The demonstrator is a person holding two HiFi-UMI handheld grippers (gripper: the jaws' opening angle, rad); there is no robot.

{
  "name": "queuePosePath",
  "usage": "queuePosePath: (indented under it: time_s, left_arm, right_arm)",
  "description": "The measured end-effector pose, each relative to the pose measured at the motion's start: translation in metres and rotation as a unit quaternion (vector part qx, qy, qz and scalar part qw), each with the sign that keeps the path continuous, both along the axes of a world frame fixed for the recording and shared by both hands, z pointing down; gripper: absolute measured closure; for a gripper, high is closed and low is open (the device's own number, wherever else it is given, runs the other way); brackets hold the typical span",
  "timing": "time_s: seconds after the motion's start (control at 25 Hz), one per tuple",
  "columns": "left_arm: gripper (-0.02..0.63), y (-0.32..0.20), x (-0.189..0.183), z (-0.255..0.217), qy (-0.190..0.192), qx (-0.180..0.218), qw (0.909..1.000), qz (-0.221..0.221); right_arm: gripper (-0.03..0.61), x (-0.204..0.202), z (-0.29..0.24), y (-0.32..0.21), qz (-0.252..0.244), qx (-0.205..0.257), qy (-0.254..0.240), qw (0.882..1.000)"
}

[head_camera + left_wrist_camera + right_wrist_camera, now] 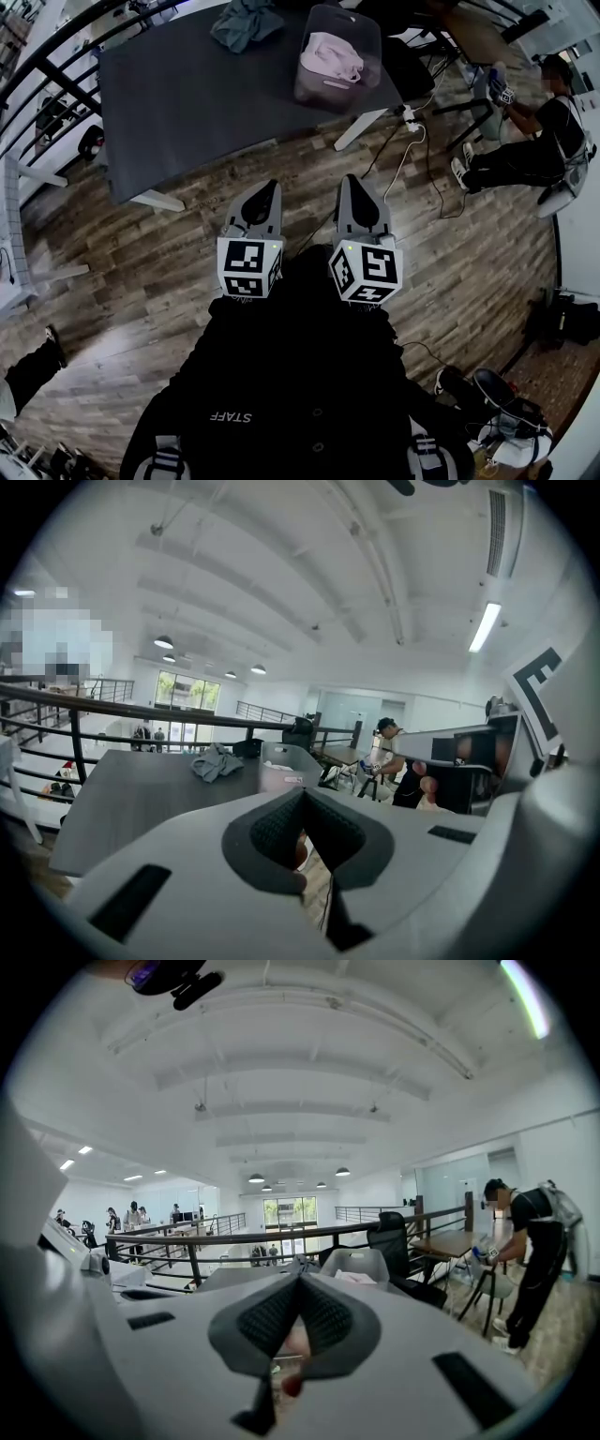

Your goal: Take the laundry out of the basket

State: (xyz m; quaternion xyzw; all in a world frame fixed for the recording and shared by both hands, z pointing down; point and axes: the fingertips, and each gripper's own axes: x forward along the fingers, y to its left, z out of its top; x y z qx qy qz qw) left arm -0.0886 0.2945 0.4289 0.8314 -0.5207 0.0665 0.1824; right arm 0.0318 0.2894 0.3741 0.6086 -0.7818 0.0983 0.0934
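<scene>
At the top of the head view, the basket (pixel 323 89) stands on the grey table (pixel 187 103), with pink laundry (pixel 330 54) bunched inside it. A grey-blue garment (pixel 244 23) lies crumpled on the table just left of the basket, outside it. Judging from that, at most one piece is out and the pink load remains to be lifted, so the task looks barely started or not started at all.

Lower, at the frame's centre, the left gripper (pixel 265 190) and the right gripper (pixel 354 183) hang side by side close to the person's chest, well apart from the table. Each gripper view shows its ribbed pads pressed together with nothing pinched between them.

For writing, the black jacket (pixel 281 394) carries the word STAFF, upside down to the camera. A small pale label (pixel 284 782) sits on the basket's wall in the left gripper view, too small to read. The marker cubes show only black-and-white square patterns.
</scene>
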Motion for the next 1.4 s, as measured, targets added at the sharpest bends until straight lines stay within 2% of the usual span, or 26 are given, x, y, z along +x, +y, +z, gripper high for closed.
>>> queuePosePath:
  time_s: [0.12,0.32,0.6,0.76,0.92,1.12,1.4]
  left_arm:
    - [0.612,-0.007,-0.005,0.001,0.001,0.001,1.0,-0.004]
    - [0.612,-0.024,-0.014,0.019,-0.007,-0.027,0.9994,-0.021]
    - [0.612,-0.083,0.005,0.03,-0.004,-0.029,0.9988,-0.04]
    - [0.612,-0.14,0.01,0.03,-0.007,-0.029,0.9976,-0.062]
    - [0.612,-0.219,0.028,0.018,-0.001,-0.023,0.9966,-0.079]
    - [0.612,-0.306,0.06,0.01,-0.005,-0.026,0.9965,-0.08]
    - [0.612,-0.397,0.1,0.008,-0.015,-0.037,0.996,-0.08]
  right_arm:
    - [0.563,-0.003,0.003,-0.008,0.001,-0.002,0.0,1.0]
    - [0.563,-0.007,0.014,-0.032,-0.005,-0.011,-0.008,1.0]
    - [0.563,0.009,0.029,-0.1,-0.027,-0.013,-0.021,0.999]
    - [0.563,0.023,0.031,-0.165,-0.031,-0.011,-0.032,0.999]
    - [0.563,0.046,0.023,-0.238,-0.036,-0.007,-0.036,0.999]
    - [0.563,0.079,0.023,-0.321,-0.039,-0.018,-0.039,0.998]
    - [0.563,0.112,0.026,-0.406,-0.053,-0.031,-0.041,0.997]
